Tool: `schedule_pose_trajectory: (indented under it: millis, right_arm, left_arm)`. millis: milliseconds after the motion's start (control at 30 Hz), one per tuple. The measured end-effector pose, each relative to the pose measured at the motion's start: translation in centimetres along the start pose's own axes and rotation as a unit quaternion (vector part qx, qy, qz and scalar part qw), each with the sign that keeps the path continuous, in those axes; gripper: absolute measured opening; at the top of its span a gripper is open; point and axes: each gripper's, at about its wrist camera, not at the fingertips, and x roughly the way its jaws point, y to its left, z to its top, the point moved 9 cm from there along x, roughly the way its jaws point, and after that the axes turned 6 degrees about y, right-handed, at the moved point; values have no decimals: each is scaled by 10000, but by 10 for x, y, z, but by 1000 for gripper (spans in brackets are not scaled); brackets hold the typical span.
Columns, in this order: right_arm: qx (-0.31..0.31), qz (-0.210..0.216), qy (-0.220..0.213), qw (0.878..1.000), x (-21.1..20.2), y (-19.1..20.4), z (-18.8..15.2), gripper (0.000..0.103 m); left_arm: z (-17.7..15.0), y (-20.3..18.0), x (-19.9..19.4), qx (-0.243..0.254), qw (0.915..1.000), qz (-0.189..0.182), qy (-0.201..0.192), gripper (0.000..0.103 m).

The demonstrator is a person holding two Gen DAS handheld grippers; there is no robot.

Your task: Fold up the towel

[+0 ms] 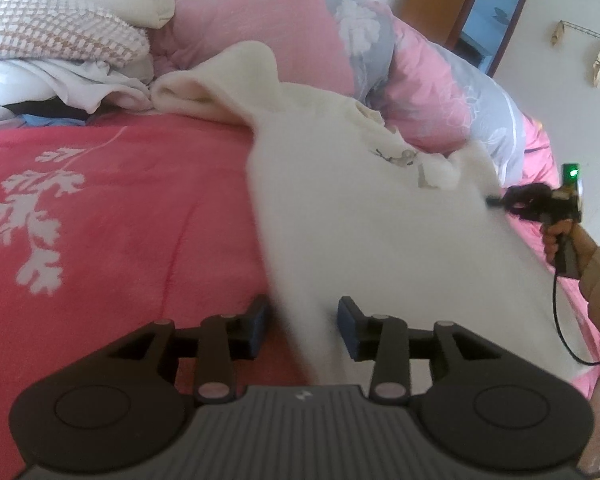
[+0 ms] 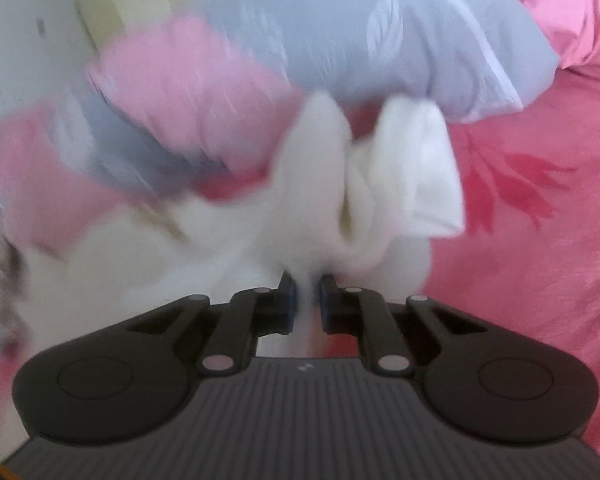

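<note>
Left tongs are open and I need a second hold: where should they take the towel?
Take the near corner of the white towel, the strip hanging between the left tongs, coming straight in from the near side. The right tongs already pinch the far right edge, so the cloth is stretched.

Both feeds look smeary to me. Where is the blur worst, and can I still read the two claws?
Right wrist view: heavy motion blur over the quilt and most of the towel; the right claw stays sharp, shut on towel. Left wrist view: the bed cover is fairly clear, the towel's near edge smears between the open fingers of the left claw. Fisheye bending at both rims; soft, even daylight.
</note>
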Motion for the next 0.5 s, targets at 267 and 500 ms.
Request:
schedule_pose_trajectory:
  millis: [267,500]
  right_arm:
    - [412,-85,35,9991,-76,-10,-18,39]
    - [-1297,981,21,9867,-193,99,-92,39]
  left_arm:
    - [1,0,-11,-57,9999,29,-103,42]
    - [0,-27,-45,736,9965,-51,-396,44]
